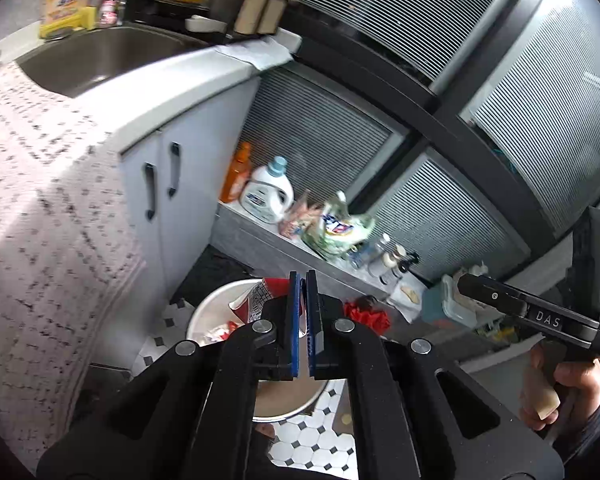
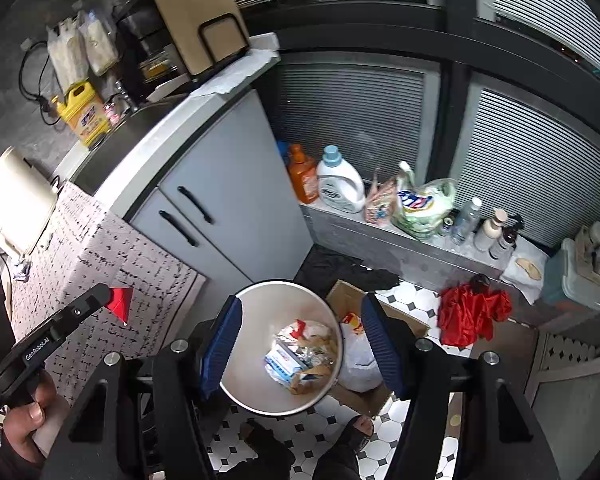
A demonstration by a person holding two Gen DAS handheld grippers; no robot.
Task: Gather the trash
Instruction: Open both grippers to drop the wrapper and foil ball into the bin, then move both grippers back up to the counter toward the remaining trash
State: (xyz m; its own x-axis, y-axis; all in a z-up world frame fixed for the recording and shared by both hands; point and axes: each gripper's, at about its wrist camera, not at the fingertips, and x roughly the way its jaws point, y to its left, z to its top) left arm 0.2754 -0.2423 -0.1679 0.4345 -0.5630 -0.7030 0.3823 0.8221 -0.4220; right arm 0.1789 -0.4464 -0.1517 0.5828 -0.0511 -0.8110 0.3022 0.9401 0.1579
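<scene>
I have a red and white wrapper (image 1: 260,300) clamped in the jaws of my left gripper (image 1: 303,280), which are pressed nearly together on it. The piece hangs over the round metal bin (image 1: 210,308) that stands on the black-and-white tiled floor (image 1: 312,436). In the right wrist view the same wrapper shows as a red wedge (image 2: 120,300) at the tip of the left gripper (image 2: 108,294), seen against the speckled mat (image 2: 100,248) draped over the counter edge; there the gripper body reads "GenRobot.AI".

My right gripper (image 2: 300,312) has its jaws standing wide with nothing between them, right above the bin (image 2: 252,360). Only this view looks down into the bin, where crumpled bags and wrappers (image 2: 300,356) lie on the bottom. It also shows a cardboard box (image 2: 364,396) just beside the bin with a white bag inside.

From the left wrist view, the right gripper (image 1: 462,280) carries the letters "DAS", held by a hand (image 1: 560,392).

Farther out, a red crumpled cloth (image 2: 472,312) lies on the floor near the low ledge (image 2: 380,236). On that ledge stand an orange bottle (image 2: 302,176), a white detergent jug (image 2: 340,186) with a label I cannot read, and a green-white printed bag (image 2: 424,204). A yellow jug (image 2: 84,116) sits by the sink (image 1: 100,60) at the counter's far edge.
</scene>
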